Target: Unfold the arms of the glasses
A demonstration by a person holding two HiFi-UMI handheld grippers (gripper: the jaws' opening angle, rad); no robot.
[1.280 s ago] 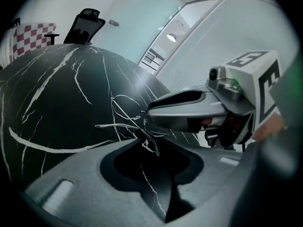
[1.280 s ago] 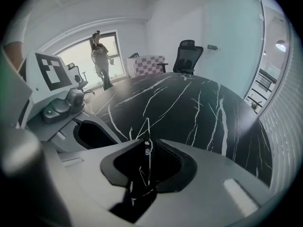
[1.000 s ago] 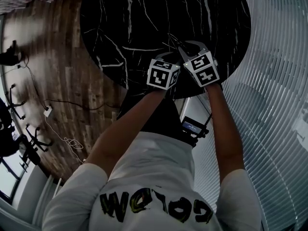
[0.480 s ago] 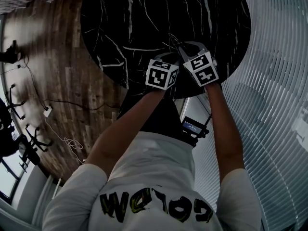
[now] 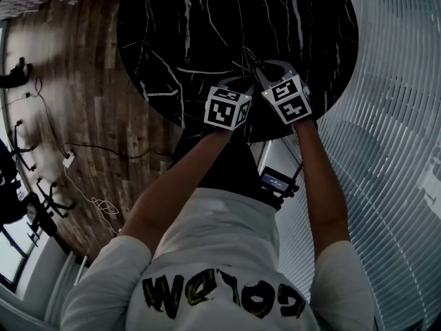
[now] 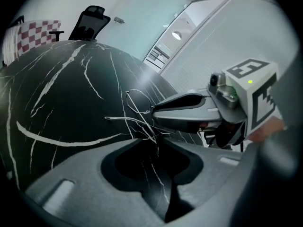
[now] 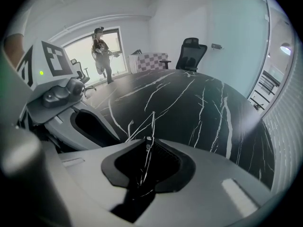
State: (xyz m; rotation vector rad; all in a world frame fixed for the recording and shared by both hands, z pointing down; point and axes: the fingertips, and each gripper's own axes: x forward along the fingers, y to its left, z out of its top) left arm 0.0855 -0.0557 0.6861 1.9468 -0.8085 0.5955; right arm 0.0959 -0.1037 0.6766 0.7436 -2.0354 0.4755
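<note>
Two handheld tools, the left gripper [image 6: 156,143] and the right gripper [image 7: 148,144], meet over thin wire-framed glasses [image 6: 131,120]. They work at the near rim of a round black marble table [image 5: 207,33], about 5 o'clock on the tabletop in the head view. The left gripper's jaws are drawn together at the tips, pinching a strand of the wire frame. The right gripper reaches in from 3 o'clock in the left gripper view. It is likewise closed, with a thin arm and its small hinge nipped between its jaws. From both sets of jaws the wires splay toward 12 o'clock, low over the marble. Beyond the table's far edge an office chair [image 7: 191,51] stands at 1 o'clock in the right gripper view, and a person [image 7: 102,51] stands by a bright window at 11 o'clock.
</note>
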